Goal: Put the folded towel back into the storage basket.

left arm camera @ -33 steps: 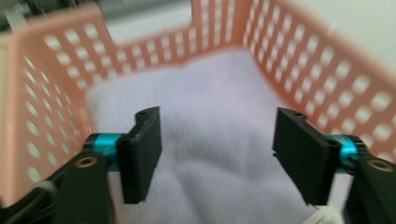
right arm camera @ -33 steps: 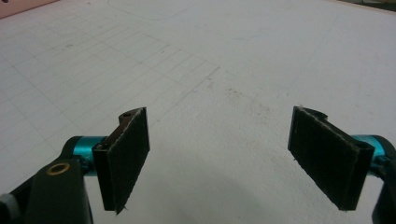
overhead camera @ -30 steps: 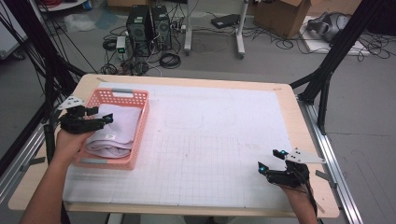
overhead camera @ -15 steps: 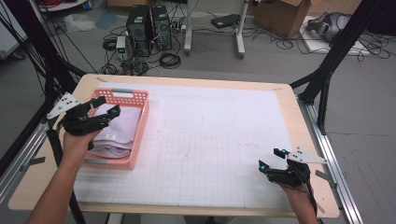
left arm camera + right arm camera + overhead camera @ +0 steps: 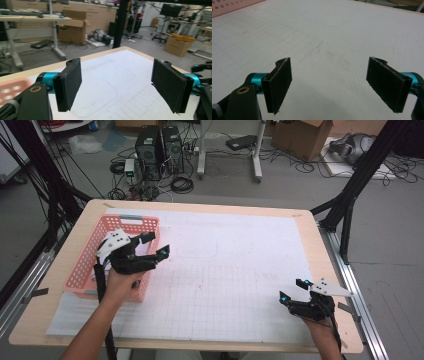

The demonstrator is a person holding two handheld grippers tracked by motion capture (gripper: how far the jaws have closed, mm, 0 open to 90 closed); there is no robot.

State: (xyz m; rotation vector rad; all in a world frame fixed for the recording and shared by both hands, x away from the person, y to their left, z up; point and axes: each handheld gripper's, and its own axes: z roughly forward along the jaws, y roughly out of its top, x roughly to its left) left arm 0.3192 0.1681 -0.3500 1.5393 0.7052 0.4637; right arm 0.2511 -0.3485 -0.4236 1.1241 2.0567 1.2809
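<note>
Lighting is even, diffuse and bright; no glare. Soft shadows lie on the surface (image 5: 342,35) just beneath the right gripper (image 5: 329,85). High view is slightly soft; background beyond the left gripper (image 5: 117,85) is mildly blurred.

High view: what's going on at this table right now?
A person holds tongs in each hand. The left tongs hang open and empty above the pink basket at the table's left side. The right tongs, also open and empty, sit low over the white grid mat near the front right corner. Nothing is gripped.
</note>
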